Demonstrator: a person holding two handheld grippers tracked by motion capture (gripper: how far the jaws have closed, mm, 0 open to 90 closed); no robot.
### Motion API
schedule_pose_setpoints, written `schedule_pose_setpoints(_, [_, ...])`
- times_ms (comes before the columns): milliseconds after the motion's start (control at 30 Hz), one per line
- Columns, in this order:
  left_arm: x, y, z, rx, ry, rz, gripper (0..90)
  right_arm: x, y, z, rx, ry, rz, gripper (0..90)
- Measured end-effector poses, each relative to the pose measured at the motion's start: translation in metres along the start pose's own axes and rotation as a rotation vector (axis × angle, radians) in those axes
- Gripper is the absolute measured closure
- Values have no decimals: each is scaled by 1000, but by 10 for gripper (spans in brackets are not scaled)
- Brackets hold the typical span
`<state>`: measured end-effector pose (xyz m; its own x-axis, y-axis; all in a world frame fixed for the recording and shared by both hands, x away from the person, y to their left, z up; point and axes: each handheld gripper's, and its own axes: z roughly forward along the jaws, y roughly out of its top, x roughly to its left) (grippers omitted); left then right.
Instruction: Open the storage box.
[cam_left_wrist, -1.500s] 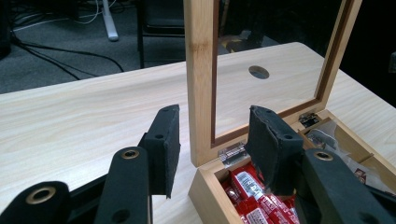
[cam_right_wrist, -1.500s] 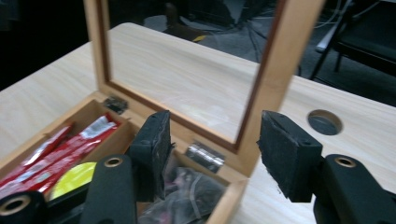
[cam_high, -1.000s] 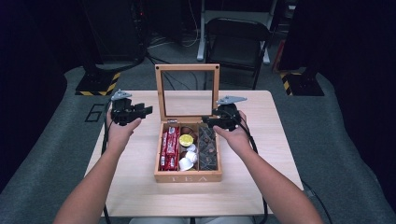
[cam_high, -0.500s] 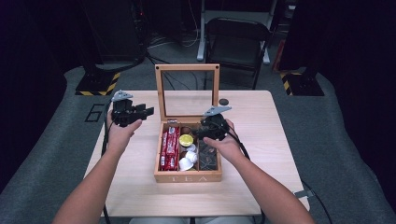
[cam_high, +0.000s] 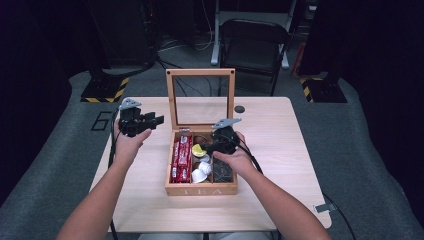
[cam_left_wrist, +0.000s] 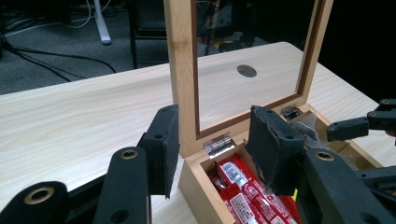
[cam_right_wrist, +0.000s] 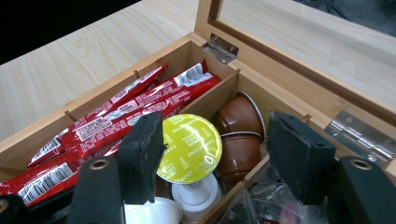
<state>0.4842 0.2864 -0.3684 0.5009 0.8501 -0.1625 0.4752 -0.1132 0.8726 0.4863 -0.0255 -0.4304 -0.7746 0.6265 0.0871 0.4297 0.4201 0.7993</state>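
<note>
Yellow-lidded capsule (cam_right_wrist: 189, 148) between opening right claw (cam_right_wrist: 219, 156) pads, left claw (cam_left_wrist: 212, 147) empty, agape.

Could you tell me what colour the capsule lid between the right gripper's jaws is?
Yellow-green capsule lid; right gripper view.

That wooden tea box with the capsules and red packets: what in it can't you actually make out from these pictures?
- Right-hand compartment: in the high view the right gripper and its hand cover most of it.
- Clear wrappers: cut off by the right gripper view's bottom edge, contents unclear.
- Red packets: print too small to read.
- Yellow capsule: a pad overlaps its edge; contact unclear.
</note>
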Motion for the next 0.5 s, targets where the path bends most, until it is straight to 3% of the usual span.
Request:
schedule_pose_setpoints(267, [-1, -1, 0, -2, -1, 1, 534, 9, -1, 9, 19, 23, -33, 351])
schedule_pose_setpoints(500, [-1, -1, -1, -6, 1, 0, 534, 12, -6, 18, 37, 28, -15, 343])
